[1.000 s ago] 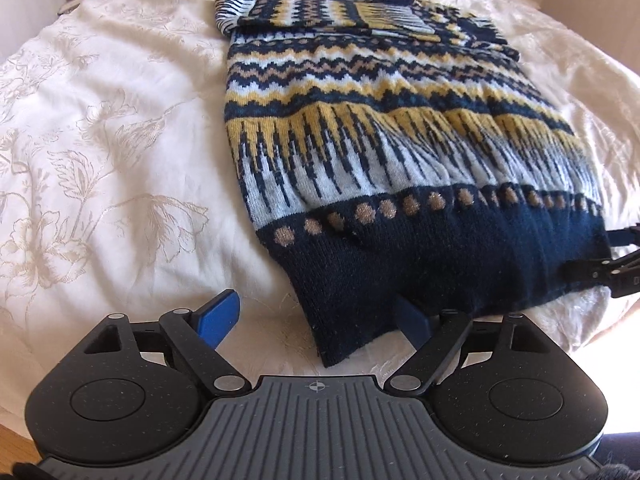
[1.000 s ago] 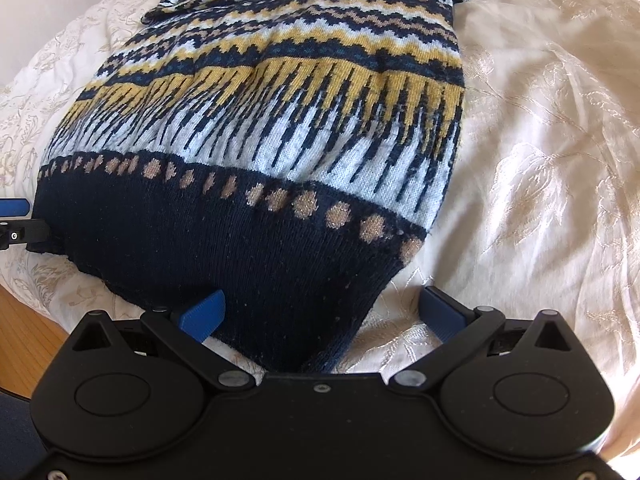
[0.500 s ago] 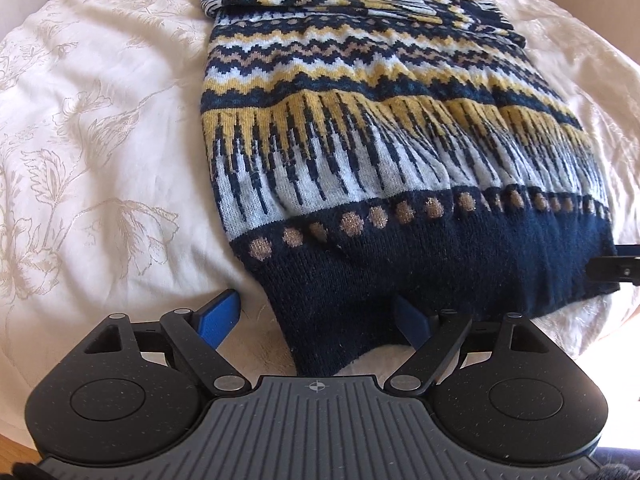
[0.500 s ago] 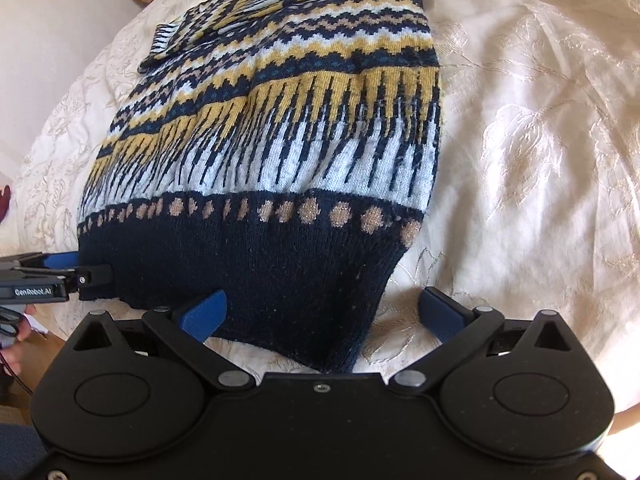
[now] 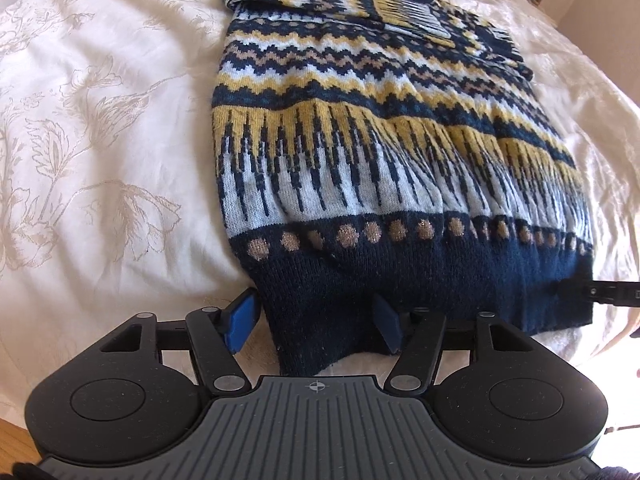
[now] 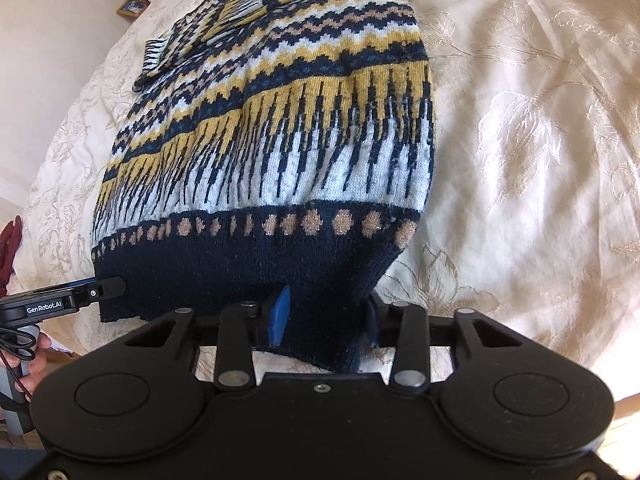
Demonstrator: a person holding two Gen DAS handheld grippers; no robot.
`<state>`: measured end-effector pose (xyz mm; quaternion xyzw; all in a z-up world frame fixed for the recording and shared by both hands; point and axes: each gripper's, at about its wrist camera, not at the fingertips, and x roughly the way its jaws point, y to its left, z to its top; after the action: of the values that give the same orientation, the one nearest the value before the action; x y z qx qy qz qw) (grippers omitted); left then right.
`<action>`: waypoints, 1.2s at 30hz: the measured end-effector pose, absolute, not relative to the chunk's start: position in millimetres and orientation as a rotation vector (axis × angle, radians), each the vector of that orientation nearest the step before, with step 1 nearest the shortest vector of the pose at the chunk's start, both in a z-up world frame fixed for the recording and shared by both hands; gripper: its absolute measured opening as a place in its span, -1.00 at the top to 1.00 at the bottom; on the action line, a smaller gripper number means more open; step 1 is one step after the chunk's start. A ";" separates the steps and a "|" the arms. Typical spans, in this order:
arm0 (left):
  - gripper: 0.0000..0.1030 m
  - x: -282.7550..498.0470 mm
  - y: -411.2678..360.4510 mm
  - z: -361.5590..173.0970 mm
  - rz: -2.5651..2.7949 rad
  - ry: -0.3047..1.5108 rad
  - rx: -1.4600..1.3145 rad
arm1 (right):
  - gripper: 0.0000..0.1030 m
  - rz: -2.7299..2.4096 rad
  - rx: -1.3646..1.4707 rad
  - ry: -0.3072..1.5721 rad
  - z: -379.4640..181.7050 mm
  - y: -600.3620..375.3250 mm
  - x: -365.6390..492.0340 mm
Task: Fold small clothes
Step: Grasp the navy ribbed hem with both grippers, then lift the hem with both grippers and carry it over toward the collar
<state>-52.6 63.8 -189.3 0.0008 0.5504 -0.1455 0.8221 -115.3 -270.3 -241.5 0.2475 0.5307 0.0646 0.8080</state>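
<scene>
1. Bedspread first, since it fills most of both views: cream, with a woven floral pattern, and everything else sits on it.
2. Sweater is next, a knit in navy, mustard and pale blue with a row of tan dots above the plain navy hem. It lies flat on the bedspread, hem towards you, neck end far away. The sleeves look folded in across the top, though that part is small and hard to read.
3. Your left gripper is at the hem's left corner. The blue fingers stand apart with the navy corner between them, not pinched as far as I can see.
4. Your right gripper is at the opposite hem corner. Its fingers are much closer together with the navy knit bunched between them, so it looks clamped on the fabric, and the hem rises a bit there.
5. Each gripper's tip shows at the edge of the other's view, both right at the hem.
6. Picture frame and a few small items sit on a wooden shelf beyond the bed's far corner, too small to tell more.
</scene>
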 end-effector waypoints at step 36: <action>0.89 113.6 43.4 -23.1 -0.260 0.758 -0.283 | 0.74 0.245 0.645 0.714 -99.8 -355.6 61.6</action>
<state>113.6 43.4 -23.1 -0.1373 0.3679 -0.1260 0.9110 61.6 -355.6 -99.8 0.3096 0.3425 0.1178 0.8792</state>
